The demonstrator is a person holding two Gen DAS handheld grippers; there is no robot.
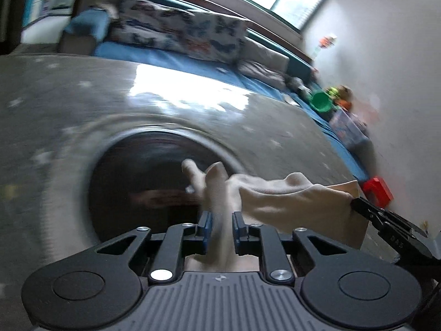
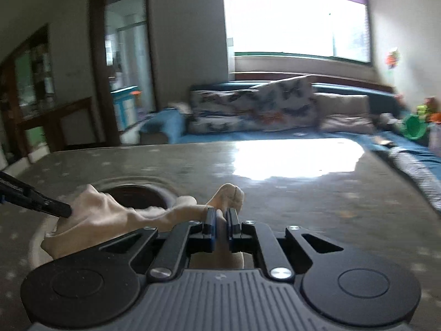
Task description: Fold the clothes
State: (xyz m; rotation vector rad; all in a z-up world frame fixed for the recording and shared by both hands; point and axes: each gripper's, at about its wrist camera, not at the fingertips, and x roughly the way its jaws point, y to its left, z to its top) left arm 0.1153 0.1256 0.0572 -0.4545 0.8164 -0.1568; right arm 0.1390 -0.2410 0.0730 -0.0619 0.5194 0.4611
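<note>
A cream garment [image 1: 278,195] hangs stretched between both grippers above a grey speckled table [image 1: 69,96]. In the left wrist view my left gripper [image 1: 222,224] is shut on a bunched fold of it, and the fabric runs up between the blue pads. My right gripper [image 1: 358,205] pinches the garment's other end at the right. In the right wrist view my right gripper [image 2: 220,220] is shut on a fold of the cream garment [image 2: 110,218]. My left gripper [image 2: 64,210] comes in from the left edge and bites the same fabric. The garment's lower part is hidden under the gripper bodies.
A dark round opening [image 1: 143,171] is sunk into the table [image 2: 303,207] under the garment. Behind the table is a blue-covered sofa [image 2: 317,135] with butterfly cushions [image 2: 253,104]. A green bowl [image 1: 321,102], toys and a red block [image 1: 377,190] lie along the right wall.
</note>
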